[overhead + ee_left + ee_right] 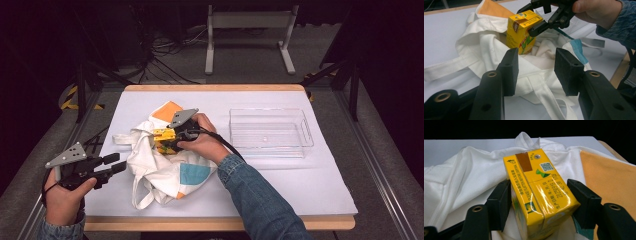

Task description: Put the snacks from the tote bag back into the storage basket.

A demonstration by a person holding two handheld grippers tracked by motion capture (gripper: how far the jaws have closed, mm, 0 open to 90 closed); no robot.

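A yellow drink carton point(162, 137) stands upright in the mouth of a white tote bag point(150, 172) with orange and blue patches, lying crumpled at the table's middle left. My right gripper point(170, 140) has its two pads pressed on the carton's sides near the top point(540, 192). In the left gripper view the carton point(520, 32) sits in the bag point(474, 42) with the right gripper point(529, 21) clamped on it. My left gripper point(118, 164) hovers at the table's left edge, open with nothing between its jaws point(536, 53), aimed at the bag.
A clear plastic tray point(306, 131) stands to the right of the bag. The white table mat point(300, 180) has a wooden edge point(215, 222) at the front. A metal stand point(247, 22) and cables lie on the floor behind the table.
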